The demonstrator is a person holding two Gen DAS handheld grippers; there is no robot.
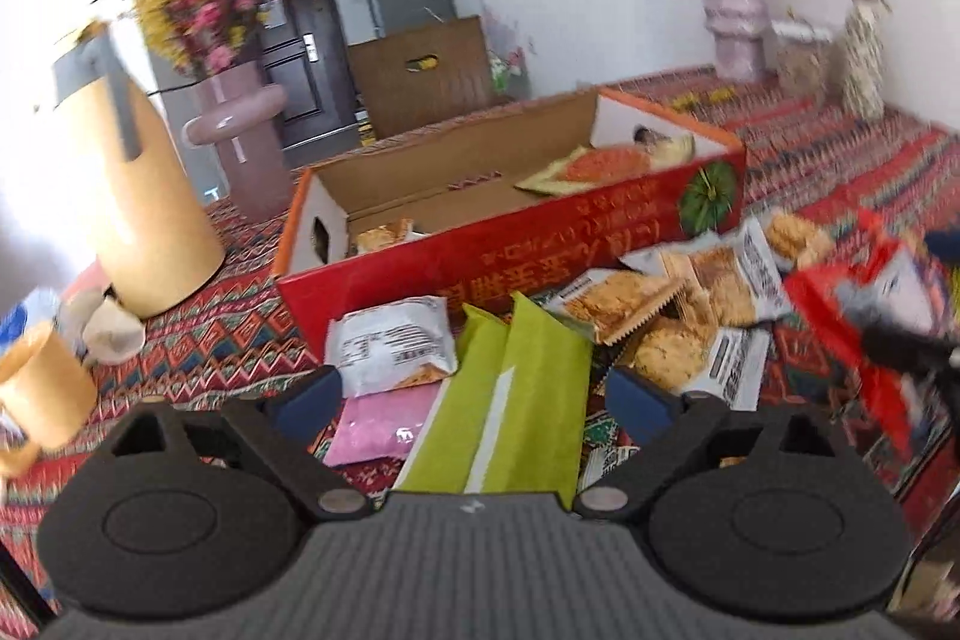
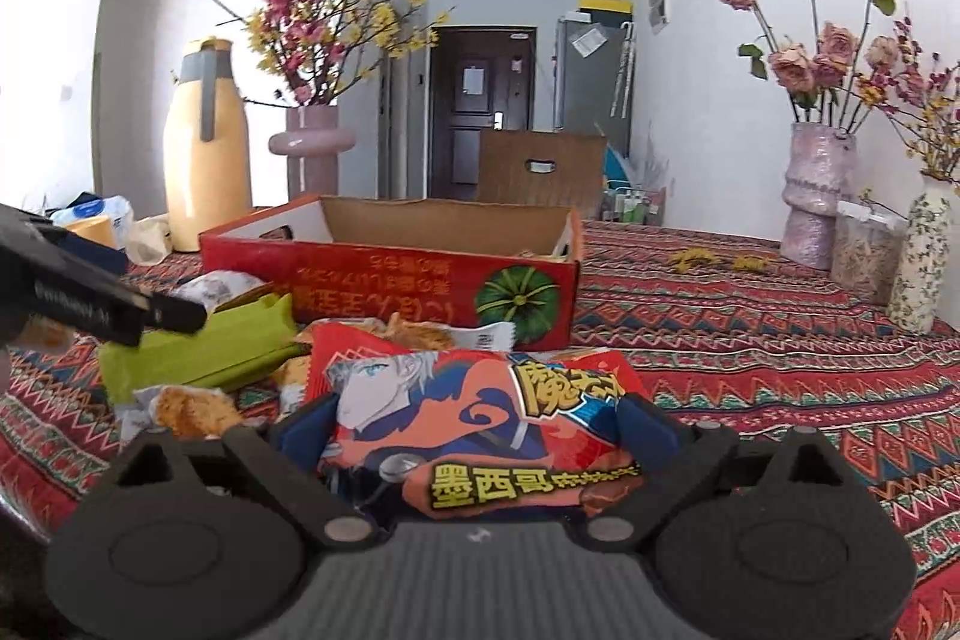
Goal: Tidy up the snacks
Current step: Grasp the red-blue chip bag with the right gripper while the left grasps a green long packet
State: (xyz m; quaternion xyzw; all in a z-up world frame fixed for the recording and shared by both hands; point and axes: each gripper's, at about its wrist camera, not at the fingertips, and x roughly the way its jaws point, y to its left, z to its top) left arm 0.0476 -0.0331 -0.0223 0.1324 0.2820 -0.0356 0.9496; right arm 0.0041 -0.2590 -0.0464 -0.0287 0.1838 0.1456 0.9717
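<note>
My left gripper (image 1: 474, 397) is open over a heap of snack packets on the patterned cloth. A green packet (image 1: 516, 400) and a pink packet (image 1: 378, 430) lie between its blue pads, which do not press on them. A white packet (image 1: 390, 346) and cracker packets (image 1: 690, 292) lie just beyond. Behind the heap stands a red cardboard box (image 1: 540, 244) holding a few snacks (image 1: 600, 166). My right gripper (image 2: 477, 427) is shut on a red cartoon-printed snack bag (image 2: 480, 400), held in front of the box (image 2: 390, 274). The green packet (image 2: 204, 346) shows at the left.
A yellow thermos jug (image 1: 138, 196) and a pink flower vase (image 1: 240, 130) stand left of the box, with a yellow cup (image 1: 42, 388) nearer. More vases (image 2: 819, 196) and a clear jar (image 2: 864, 250) line the right wall. The patterned tablecloth (image 2: 750, 340) stretches right of the box.
</note>
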